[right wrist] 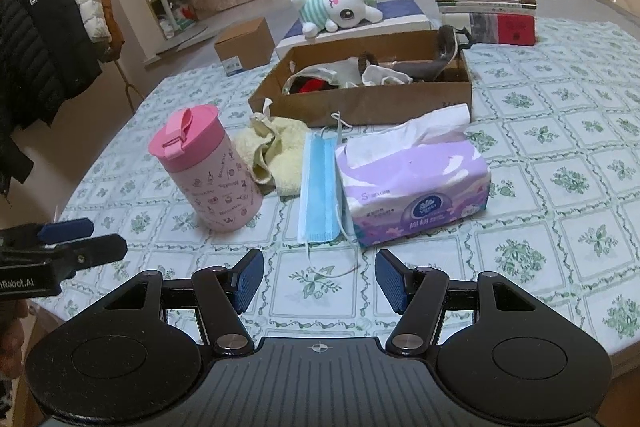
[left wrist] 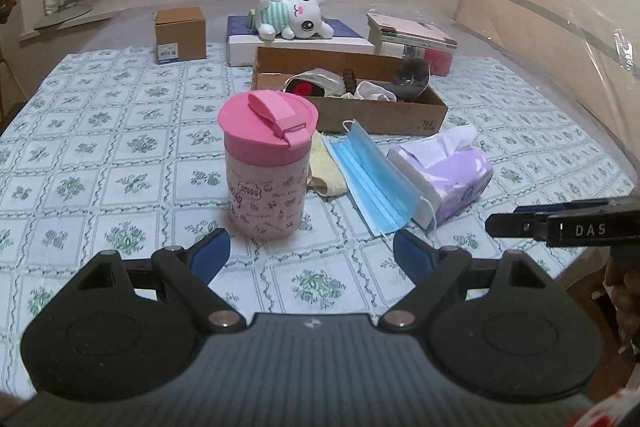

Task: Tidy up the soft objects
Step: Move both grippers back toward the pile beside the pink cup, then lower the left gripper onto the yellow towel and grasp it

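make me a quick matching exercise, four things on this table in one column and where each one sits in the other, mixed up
Things:
1. plush toy
2. face mask
3. pink cup
4. small sealed box

Places:
A. flat on the cloth between the yellow towel and the tissue pack
B. far left, alone, behind the open cardboard box
C. lying on the blue-topped flat box at the back
D. upright, left of the yellow towel

Pairs: 1-C, 2-A, 3-D, 4-B
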Available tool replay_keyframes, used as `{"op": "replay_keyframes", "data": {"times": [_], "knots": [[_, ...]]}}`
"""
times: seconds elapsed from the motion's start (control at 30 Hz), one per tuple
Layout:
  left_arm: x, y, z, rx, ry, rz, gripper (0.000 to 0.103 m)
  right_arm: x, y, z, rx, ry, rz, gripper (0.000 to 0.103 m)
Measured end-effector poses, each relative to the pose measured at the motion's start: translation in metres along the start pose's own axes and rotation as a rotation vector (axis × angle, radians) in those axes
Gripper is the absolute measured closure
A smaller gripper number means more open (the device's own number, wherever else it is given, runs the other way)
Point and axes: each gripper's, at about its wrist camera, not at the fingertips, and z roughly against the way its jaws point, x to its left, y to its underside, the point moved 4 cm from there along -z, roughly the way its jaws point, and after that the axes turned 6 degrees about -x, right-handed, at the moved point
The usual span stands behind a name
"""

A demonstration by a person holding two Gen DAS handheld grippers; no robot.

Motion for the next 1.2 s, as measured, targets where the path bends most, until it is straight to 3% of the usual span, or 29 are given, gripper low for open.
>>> {"op": "replay_keyframes", "data": {"times": [0.2, 0.43, 0.77, 0.97, 1.2], "knots": [[0.014, -0.008, -0.012, 0.025, 0.043, -0.047, 0.016, -0.001, -0.015, -0.006, -0.006, -0.022, 0.012, 0.041], [0.040, -0.026, -0.026, 0.055, 0.110, -0.136, 0.016, 0.003, -0.036, -0.025, 0.023, -0.042, 0.161, 0.041], [0.097, -0.081, -0.045, 0.077, 0.152, -0.201, 0.016, 0.004, -0.078, -0.067, 0.045, -0.096, 0.286, 0.041], [0.118, -0.122, -0.079, 0.124, 0.195, -0.256, 0.016, 0.012, -0.099, -0.095, 0.082, -0.146, 0.442, 0.041], [0.128, -0.157, -0.137, 0.225, 0.234, -0.199, 0.015, 0.017, -0.112, -0.136, 0.154, -0.166, 0.550, 0.041]]}}
